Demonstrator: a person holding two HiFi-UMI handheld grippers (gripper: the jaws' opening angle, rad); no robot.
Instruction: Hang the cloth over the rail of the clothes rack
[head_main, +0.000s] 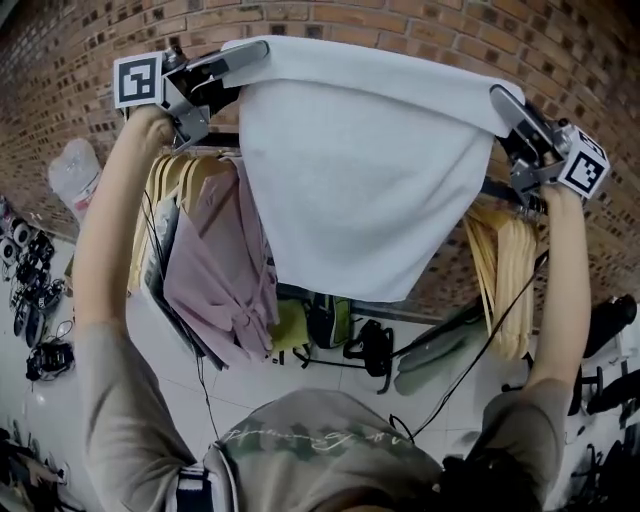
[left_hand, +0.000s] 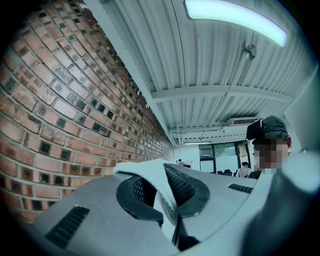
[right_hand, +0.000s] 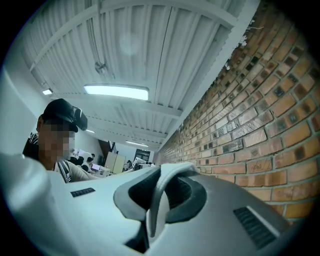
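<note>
cloth (head_main: 350, 170): spread high by top corners, hanging in front of rail (head_main: 497, 188) | left gripper (head_main: 240, 58): jaws pinched on left corner | right gripper (head_main: 505, 105): jaws pinched on right corner | step: carry over rail, likely best with top edge taut, level, clear of hangers (head_main: 500, 265)

The person wore a grey-green short-sleeved T-shirt (head_main: 330, 455) with pale script. The left gripper (head_main: 258, 50) and right gripper (head_main: 500, 98) were grey, each with a black-and-white marker cube (head_main: 138, 80). A thin black cable (head_main: 490, 340) hung at the right.
</note>
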